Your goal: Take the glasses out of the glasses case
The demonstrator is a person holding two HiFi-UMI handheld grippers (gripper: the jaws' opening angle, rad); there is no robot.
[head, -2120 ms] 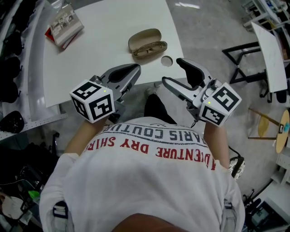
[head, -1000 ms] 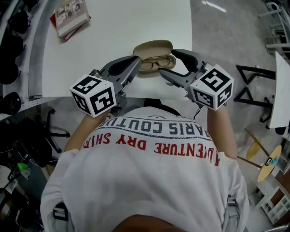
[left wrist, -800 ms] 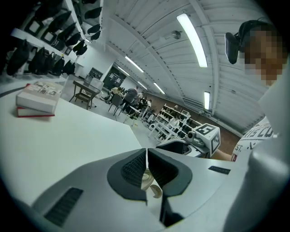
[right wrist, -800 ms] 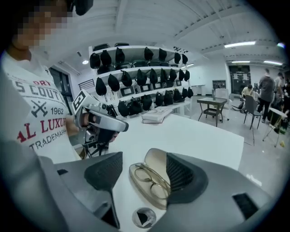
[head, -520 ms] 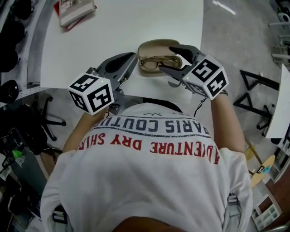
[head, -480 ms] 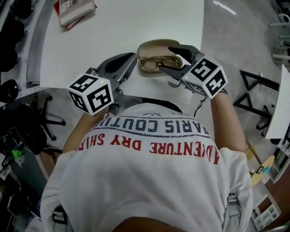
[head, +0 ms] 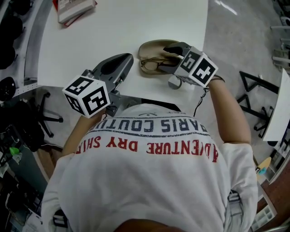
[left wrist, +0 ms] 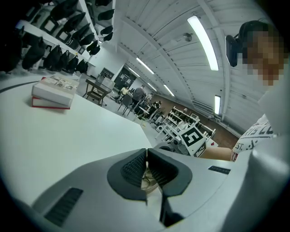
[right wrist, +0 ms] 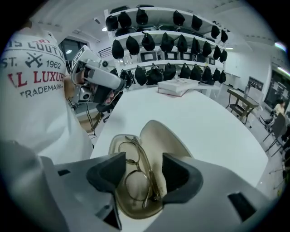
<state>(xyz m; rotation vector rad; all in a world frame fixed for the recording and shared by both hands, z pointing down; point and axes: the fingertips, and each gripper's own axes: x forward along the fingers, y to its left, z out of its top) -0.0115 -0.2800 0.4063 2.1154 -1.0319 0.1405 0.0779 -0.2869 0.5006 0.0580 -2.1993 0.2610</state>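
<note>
A tan glasses case [head: 154, 46] lies open near the front edge of the white table [head: 113, 31]. Thin gold-rimmed glasses [head: 152, 65] rest folded in its lower half. My right gripper [head: 168, 58] points steeply down over the case's right end. Its jaws are closing, and in the right gripper view the glasses [right wrist: 136, 181] and the case's shell [right wrist: 161, 140] lie between the pads of that gripper [right wrist: 142, 170] without being pressed. My left gripper [head: 128, 58] hovers just left of the case, apart from it, and in its own view this gripper [left wrist: 146, 152] is shut on nothing.
A red-and-white book [head: 72, 9] lies at the table's far left corner, also the book [right wrist: 176, 86] seen from the right gripper. Shelves of dark helmets [right wrist: 158, 45] line the wall beyond the table. The front edge of the table runs right beside both grippers.
My right gripper has dropped and tipped downward onto the case's right end, so the glasses now sit between its jaws. The left gripper has edged forward and slightly lower.
</note>
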